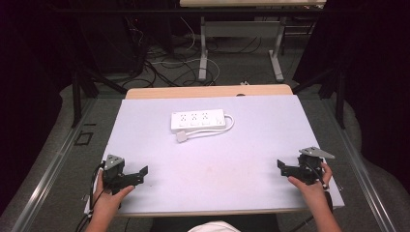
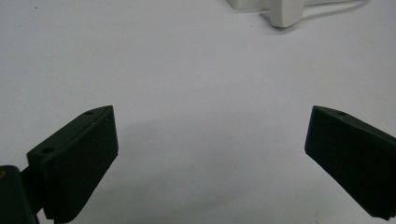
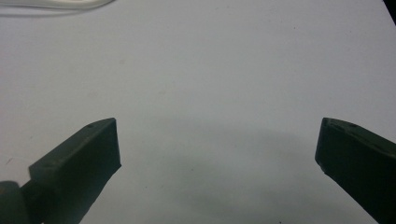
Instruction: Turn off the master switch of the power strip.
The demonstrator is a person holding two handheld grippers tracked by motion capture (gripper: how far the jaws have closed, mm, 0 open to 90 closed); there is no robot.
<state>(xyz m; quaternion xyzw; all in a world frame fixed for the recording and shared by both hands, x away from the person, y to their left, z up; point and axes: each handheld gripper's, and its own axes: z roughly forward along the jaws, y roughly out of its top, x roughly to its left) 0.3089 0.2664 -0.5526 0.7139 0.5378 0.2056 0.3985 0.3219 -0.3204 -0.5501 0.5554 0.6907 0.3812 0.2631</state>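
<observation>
High view, nearest the person: the left hand (image 1: pixel 107 195) holds the left gripper (image 1: pixel 140 172) at the near left of the white table surface (image 1: pixel 241 159), and the right hand (image 1: pixel 313 186) holds the right gripper (image 1: pixel 281 166) at the near right. Each gripper carries a grey three-cornered plate (image 1: pixel 114 161) on top and points inward, toward the middle of the table. The two grippers are well apart, with bare surface between them.

Left gripper view: the two black jaws stand wide apart, released, with nothing between them; the left fingertip (image 2: pixel 100 122) and its partner frame plain white tabletop. Far ahead of the fingertips, a little to the right of the gap's centre line, lies the white plug (image 2: pixel 285 13) with its cord running off to the right.

Right gripper view: the jaws are likewise spread and empty, a soft shadow lying on the table between and ahead of them. Well beyond the left fingertip (image 3: pixel 103 133), a loop of white cord (image 3: pixel 56 5) crosses the top left corner.

High view, farther out: a white power strip (image 1: pixel 198 120) with three socket groups lies flat beyond both grippers, roughly midway between them, its cord (image 1: pixel 227 126) looping round the right end back to the plug (image 1: pixel 182 137) at the near left corner. Beyond the table edge are floor cables (image 1: pixel 169 65) and the legs of another table (image 1: pixel 203 48).
</observation>
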